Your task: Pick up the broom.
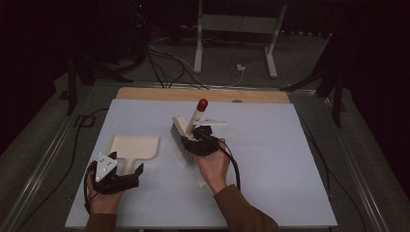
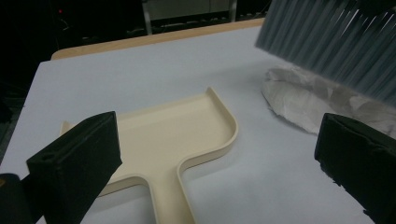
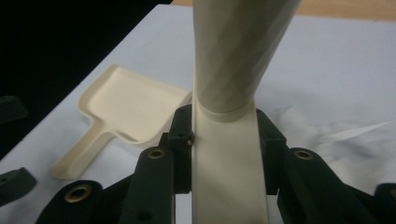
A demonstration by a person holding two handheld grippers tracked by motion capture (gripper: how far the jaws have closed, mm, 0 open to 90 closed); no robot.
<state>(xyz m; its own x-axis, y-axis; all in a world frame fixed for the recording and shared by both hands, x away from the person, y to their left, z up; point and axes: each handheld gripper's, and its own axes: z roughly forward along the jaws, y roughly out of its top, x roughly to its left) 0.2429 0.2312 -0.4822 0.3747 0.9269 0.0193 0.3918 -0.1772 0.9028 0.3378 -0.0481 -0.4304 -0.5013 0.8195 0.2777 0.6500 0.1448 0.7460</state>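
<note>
R gripper [image 1: 197, 137] jaws clamped on brush [image 3: 233, 93] handle; bristles over crumpled paper [image 2: 317, 100] mid-table [image 1: 290, 193]. L gripper [image 1: 126, 169] jaws spread wide, nothing between pads, set at dustpan [image 1: 135, 147] handle, just beside paper.

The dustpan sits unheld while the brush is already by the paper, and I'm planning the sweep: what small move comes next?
Probably close the left gripper on the dustpan handle: its fingers stand open around it, while the right gripper already holds the brush by the crumpled paper.
</note>
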